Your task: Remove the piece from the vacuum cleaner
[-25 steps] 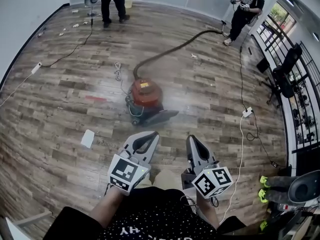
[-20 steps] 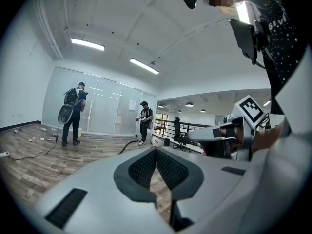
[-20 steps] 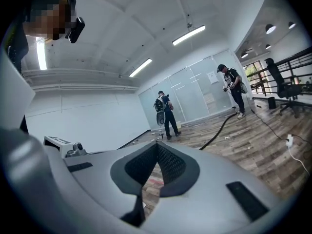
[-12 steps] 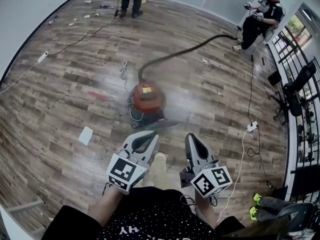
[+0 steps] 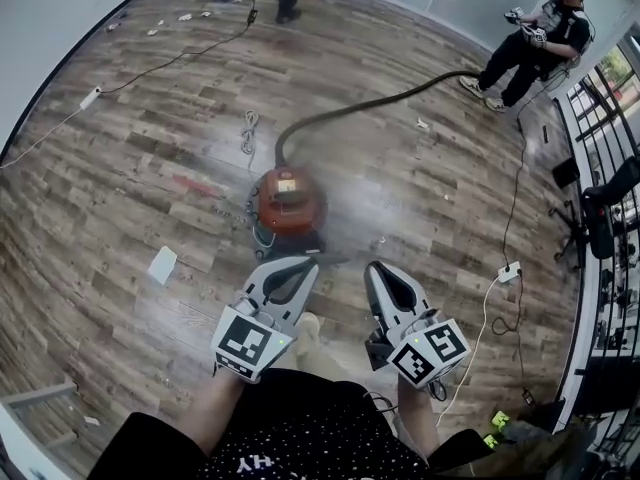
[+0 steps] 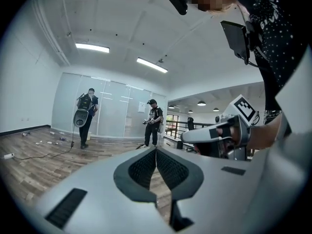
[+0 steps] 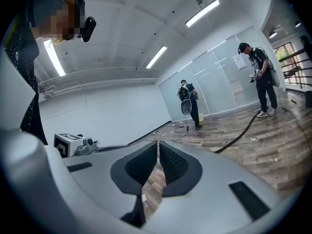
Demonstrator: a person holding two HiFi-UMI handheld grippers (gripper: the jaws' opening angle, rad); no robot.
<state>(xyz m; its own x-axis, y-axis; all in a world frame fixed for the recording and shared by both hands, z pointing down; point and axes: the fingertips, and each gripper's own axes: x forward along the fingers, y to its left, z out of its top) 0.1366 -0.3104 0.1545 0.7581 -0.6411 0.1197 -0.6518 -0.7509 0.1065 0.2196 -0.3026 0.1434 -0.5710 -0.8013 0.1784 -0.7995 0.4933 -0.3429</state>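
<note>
Left gripper (image 5: 303, 265) and right gripper (image 5: 373, 269) sit side by side at the near edge of the head view, each held in one of the person's hands, both pointing away across the brown wood-plank floor (image 5: 110, 198). Each gripper's own view shows its two grey jaws pressed together at the tips, with nothing between the dark ribbed pads. The round red canister vacuum cleaner (image 5: 288, 198) stands on the floor just beyond the left gripper's tip, apart from both grippers; its dark base on the near side is partly hidden behind that gripper, so the piece there cannot be made out clearly. A long dark hose (image 5: 380, 101) curves from the far side of the canister away to the far right, ending near a person in dark clothes (image 5: 535, 38) who holds something in both hands. A white sheet of paper (image 5: 162, 264) lies on the floor to the left of the vacuum cleaner, and a white power strip (image 5: 509, 271) with its cable lies to the right. A coiled pale cord (image 5: 248, 128) lies beyond the canister on the left.
</note>
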